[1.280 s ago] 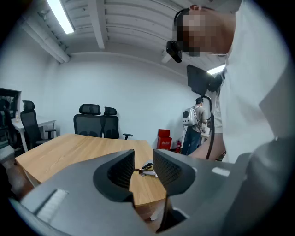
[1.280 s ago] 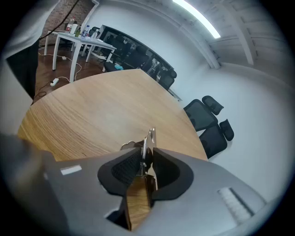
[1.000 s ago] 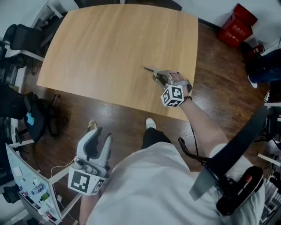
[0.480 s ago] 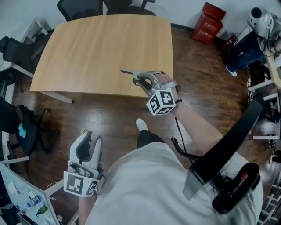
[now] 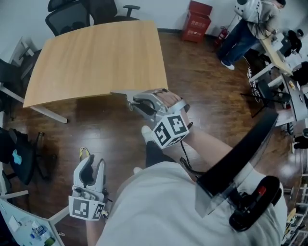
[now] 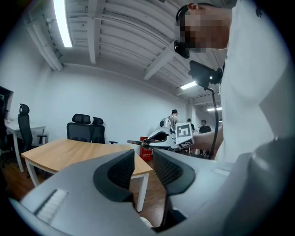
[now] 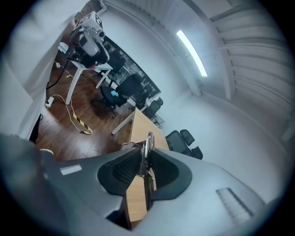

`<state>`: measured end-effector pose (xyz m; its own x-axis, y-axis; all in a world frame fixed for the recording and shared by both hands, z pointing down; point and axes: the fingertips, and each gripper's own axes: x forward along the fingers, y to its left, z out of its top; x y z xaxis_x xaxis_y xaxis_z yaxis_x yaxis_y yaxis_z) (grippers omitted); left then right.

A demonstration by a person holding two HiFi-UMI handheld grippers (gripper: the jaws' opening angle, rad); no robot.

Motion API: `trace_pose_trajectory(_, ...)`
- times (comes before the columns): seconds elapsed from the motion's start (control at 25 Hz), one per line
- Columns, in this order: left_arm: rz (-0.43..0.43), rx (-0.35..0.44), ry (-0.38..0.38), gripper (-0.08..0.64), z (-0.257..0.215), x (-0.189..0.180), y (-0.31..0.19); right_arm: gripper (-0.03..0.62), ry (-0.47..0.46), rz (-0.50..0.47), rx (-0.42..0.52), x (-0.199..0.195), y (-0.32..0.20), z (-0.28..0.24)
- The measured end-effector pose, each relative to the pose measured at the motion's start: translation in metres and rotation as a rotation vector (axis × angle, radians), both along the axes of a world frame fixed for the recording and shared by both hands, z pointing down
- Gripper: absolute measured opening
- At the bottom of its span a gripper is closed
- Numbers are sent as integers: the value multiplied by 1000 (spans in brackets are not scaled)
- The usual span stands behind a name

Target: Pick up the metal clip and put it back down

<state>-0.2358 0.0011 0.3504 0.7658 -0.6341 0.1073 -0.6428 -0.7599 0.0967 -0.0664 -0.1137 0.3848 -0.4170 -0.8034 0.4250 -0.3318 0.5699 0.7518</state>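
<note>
The metal clip (image 5: 121, 94) is a thin silver piece held off the wooden table (image 5: 91, 57), with my right gripper (image 5: 137, 102) shut on it. It hangs in the air at the table's near edge, its tip pointing left. In the right gripper view the clip (image 7: 147, 154) stands edge-on between the dark pads, with the table (image 7: 140, 131) beyond. My left gripper (image 5: 90, 174) hangs low by my left side over the floor, open by a narrow gap and holding nothing. From the left gripper view I see the right gripper (image 6: 159, 138) and the clip's tip (image 6: 133, 142) past the table (image 6: 69, 152).
Black office chairs (image 5: 82, 12) stand behind the table. A red crate (image 5: 197, 21) sits on the dark wood floor at the back right, near a standing person (image 5: 248, 21) and desks (image 5: 284, 72). A yellow-black cable (image 5: 83, 153) lies on the floor by my left gripper.
My right gripper has risen with the clip and drawn back from over the table top to its near edge. The left gripper has sunk a little, and its jaws look closer together.
</note>
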Motion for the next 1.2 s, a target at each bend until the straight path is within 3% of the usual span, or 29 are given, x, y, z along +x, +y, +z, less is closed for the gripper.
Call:
trace_pose_trajectory(0.4,47,5,21,117,4,6,23,75,6,-14,30,-11,76,-37)
trace_pose_trajectory(0.6,53,-2,35,117,3,10,19,75,2,1,45,-6,75,-45)
trace_pose_trajectory(0.8,59,16,4,109,3,15,10,75,-7,7,62,-2,68,-53)
trace_pose_trajectory(1.0,65,21,46,114,-4,22,-1,75,-9,6,67,2,57,-56)
trace_pose_trajectory(1.2,77,18,41,130,-3,26,-17,75,-10,6,69,5,41,-57)
